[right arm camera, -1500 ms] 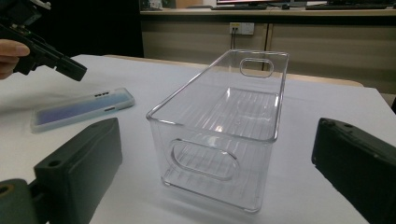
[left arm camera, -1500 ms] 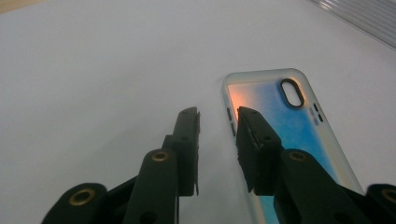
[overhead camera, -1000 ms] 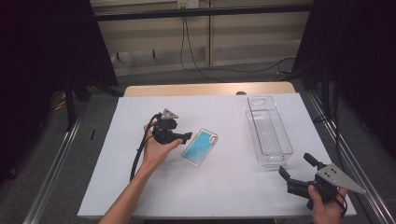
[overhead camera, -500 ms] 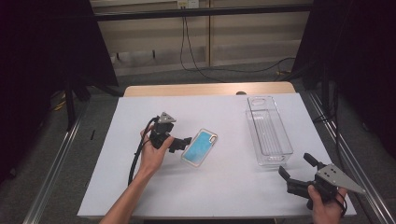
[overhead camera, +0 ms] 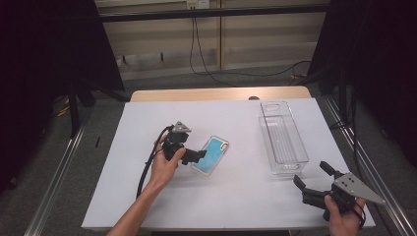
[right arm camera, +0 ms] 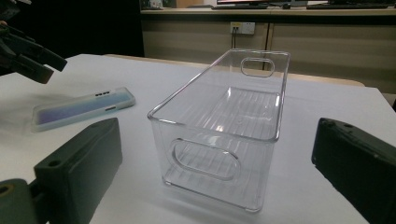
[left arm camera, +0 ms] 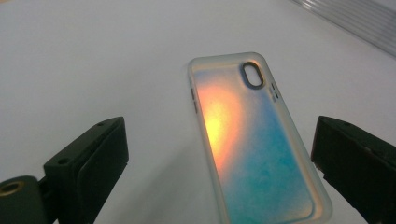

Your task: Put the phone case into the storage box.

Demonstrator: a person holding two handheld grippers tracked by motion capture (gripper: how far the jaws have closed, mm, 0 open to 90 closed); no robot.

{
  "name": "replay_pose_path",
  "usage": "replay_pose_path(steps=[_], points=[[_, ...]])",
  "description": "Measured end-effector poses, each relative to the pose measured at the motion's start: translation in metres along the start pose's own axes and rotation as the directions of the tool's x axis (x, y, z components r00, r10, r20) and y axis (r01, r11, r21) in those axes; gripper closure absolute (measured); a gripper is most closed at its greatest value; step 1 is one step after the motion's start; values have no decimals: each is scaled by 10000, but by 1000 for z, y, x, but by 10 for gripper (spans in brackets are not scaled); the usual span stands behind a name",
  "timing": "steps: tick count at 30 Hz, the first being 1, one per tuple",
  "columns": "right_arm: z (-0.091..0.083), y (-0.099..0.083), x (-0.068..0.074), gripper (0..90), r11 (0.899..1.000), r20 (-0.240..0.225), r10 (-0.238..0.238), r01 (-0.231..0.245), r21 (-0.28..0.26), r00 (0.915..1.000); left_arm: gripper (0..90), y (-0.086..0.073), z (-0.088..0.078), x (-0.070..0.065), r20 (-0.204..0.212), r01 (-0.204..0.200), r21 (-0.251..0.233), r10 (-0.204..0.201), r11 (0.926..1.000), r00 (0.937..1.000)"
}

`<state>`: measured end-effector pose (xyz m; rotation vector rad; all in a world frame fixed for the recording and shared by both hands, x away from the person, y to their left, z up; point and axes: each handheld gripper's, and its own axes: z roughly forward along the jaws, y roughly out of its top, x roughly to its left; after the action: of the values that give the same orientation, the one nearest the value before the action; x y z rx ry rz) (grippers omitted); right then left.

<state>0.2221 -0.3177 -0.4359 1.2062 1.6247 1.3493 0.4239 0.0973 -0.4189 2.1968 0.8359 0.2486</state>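
Observation:
A translucent phone case [overhead camera: 212, 155], blue with an orange sheen, lies flat on the white table [overhead camera: 236, 201]. My left gripper [overhead camera: 196, 157] hovers at the case's near-left end. Its jaws have just been opening and now stand wide apart. In the left gripper view the phone case [left arm camera: 254, 144] lies between and beyond the jaws of the left gripper [left arm camera: 219, 135], with neither pad on it. My right gripper [overhead camera: 314, 175] rests open at the table's front right, and in the right gripper view the right gripper [right arm camera: 217, 135] faces the bin's near end.
A clear plastic bin [overhead camera: 289, 167] stands lengthwise at the right, empty, with handle cut-outs in its end walls [right arm camera: 215, 163]. From the right gripper view the phone case [right arm camera: 81, 109] lies left of the bin, below the left gripper [right arm camera: 28, 58]. A black cable trails from the left hand.
The left gripper's jaws have spread wider beside the phone case, and the hand has shifted slightly. The case, the bin and the right gripper have stayed put.

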Motion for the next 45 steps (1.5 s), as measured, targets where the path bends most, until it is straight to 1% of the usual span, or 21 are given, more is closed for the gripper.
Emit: replay_pose_path(steps=[1,3,4,5,6,8,14,16,17,18,20,21,24,29,32,33,35,36,38,42,45], points=[[0,0,0,12,10000,0,0,0,0,10000,42,0,0,0,0,0,0,0,10000,10000],[0,0,0,13,10000,-13,-8,8,14,10000,45,2,3,-4,-182,-116,234,120,9997,9998],[0,0,0,12,10000,-13,-11,11,6,10000,48,3,4,-5,-149,-101,312,106,9995,9998],[0,0,0,13,10000,-14,-7,7,8,10000,49,6,6,-6,61,28,364,-30,9993,10000],[0,0,0,13,10000,-14,-7,7,8,10000,49,6,6,-6,61,28,364,-30,9993,10000],[0,0,0,13,10000,-17,-23,23,13,10000,49,9,10,-8,373,99,494,-117,9987,9992],[0,0,0,13,10000,-9,2,-2,16,10000,49,12,21,-12,632,110,826,-162,9965,9979],[0,0,0,13,10000,-22,-21,21,24,10000,49,13,24,-13,597,143,1006,-204,9948,9980],[0,0,0,13,10000,-23,-19,19,20,10000,53,14,26,-13,635,83,1114,-154,9937,9979],[0,0,0,13,10000,-22,-14,14,20,10000,53,14,28,-13,649,165,1175,-243,9929,9976],[0,0,0,13,10000,-27,-15,15,15,10000,54,15,31,-13,645,174,1288,-259,9915,9976],[0,0,0,13,10000,-24,-8,8,14,10000,54,15,32,-12,729,127,1335,-226,9910,9971],[0,0,0,13,10000,-26,-21,21,21,10000,54,15,36,-13,645,119,1505,-219,9885,9977],[0,0,0,13,10000,-31,-13,13,24,10000,67,18,40,-16,538,-112,1667,22,9859,9985],[0,0,0,13,10000,-39,-14,14,17,10000,73,19,44,-18,482,-142,1802,56,9835,9988],[0,0,0,13,10000,-41,-32,32,29,10000,73,20,45,-18,431,-279,1883,201,9817,9989],[1,0,0,13,10000,-47,-23,23,39,10000,78,21,48,-20,391,-269,1955,196,9803,9990],[1,0,0,13,10000,-55,-17,17,39,10000,78,21,49,-21,459,-218,1964,131,9803,9989],[1,0,0,13,10000,-76,-25,26,37,10000,83,21,51,-21,421,-287,2031,205,9787,9989],[1,0,0,13,10000,-87,-21,22,45,10000,83,19,56,-20,407,-192,2166,106,9761,9991],[1,0,0,12,10000,-79,-20,21,61,10000,76,18,57,-20,401,-145,2147,60,9766,9992]])
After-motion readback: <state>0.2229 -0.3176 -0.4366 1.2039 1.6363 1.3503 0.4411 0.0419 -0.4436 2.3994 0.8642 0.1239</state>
